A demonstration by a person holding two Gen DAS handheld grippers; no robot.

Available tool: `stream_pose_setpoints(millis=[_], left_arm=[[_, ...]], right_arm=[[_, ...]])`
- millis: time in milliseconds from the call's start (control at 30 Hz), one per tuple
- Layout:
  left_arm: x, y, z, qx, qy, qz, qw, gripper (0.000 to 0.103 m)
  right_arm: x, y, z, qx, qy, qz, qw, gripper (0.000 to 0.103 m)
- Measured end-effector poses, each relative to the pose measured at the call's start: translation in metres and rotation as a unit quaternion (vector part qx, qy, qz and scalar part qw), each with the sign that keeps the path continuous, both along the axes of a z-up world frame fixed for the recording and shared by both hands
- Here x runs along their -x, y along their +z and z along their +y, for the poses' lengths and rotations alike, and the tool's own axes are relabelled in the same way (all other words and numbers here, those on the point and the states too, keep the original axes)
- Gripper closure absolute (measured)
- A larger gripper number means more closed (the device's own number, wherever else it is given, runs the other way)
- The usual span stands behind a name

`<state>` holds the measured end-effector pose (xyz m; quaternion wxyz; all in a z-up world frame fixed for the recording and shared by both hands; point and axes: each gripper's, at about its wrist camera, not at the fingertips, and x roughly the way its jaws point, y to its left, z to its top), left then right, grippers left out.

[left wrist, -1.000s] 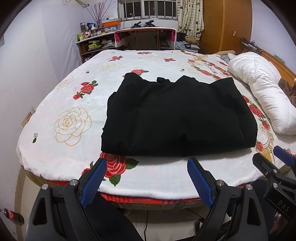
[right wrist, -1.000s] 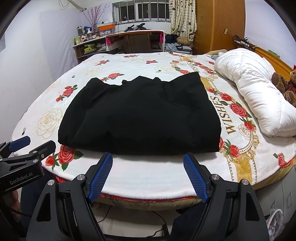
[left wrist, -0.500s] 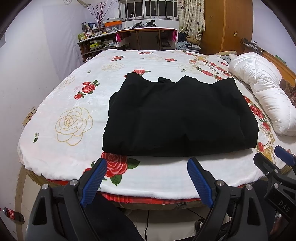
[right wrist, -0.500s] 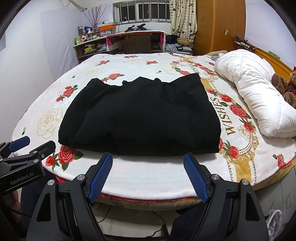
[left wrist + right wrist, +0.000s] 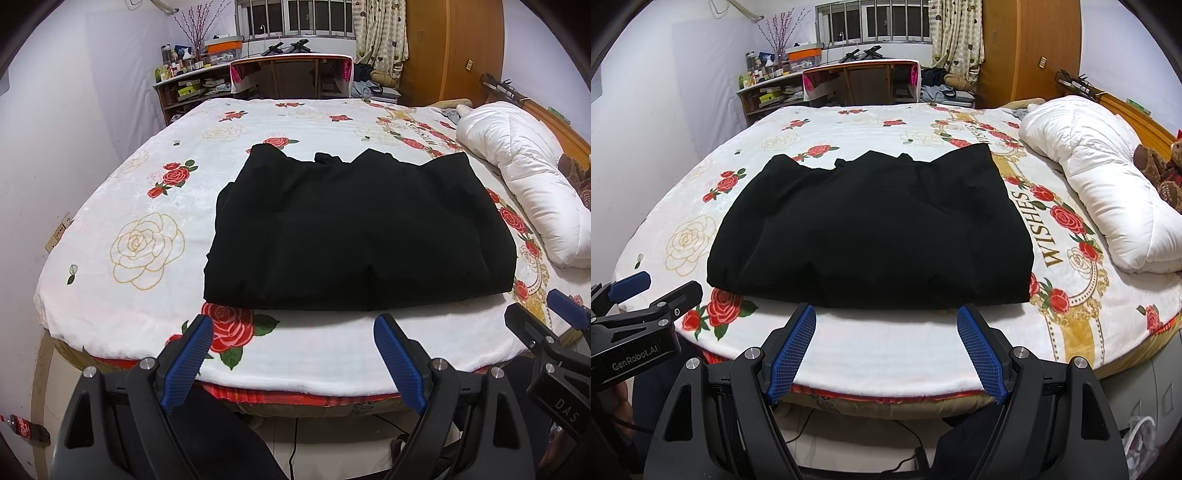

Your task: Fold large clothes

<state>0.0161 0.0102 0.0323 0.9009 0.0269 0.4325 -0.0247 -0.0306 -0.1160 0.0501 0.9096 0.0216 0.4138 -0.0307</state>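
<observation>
Black garment [image 5: 354,236] lies folded into a thick, roughly rectangular stack on the rose-print bed [image 5: 155,206], just ahead of both sets of fingers. Far edge uneven, with peaks; near edge straight. Fabric too dark to make out layers or seams. Left gripper [image 5: 293,360] and right gripper [image 5: 886,347]: fingers spread wide, holding nothing, short of the near edge. White duvet [image 5: 1100,192] is cut off at the frame's right.
</observation>
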Motion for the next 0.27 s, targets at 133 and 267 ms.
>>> stream_pose_setpoints(millis=[133, 267], left_arm=[[0.0014, -0.0006, 0.0014, 0.0, 0.001, -0.003, 1.0, 0.013], [0.0005, -0.0023, 0.0007, 0.001, -0.002, 0.001, 1.0, 0.013]], right_arm=[[-0.0009, -0.0003, -0.0027, 0.0, -0.001, 0.001, 1.0, 0.024], [-0.0012, -0.0027, -0.0055, -0.002, -0.001, 0.003, 1.0, 0.024]])
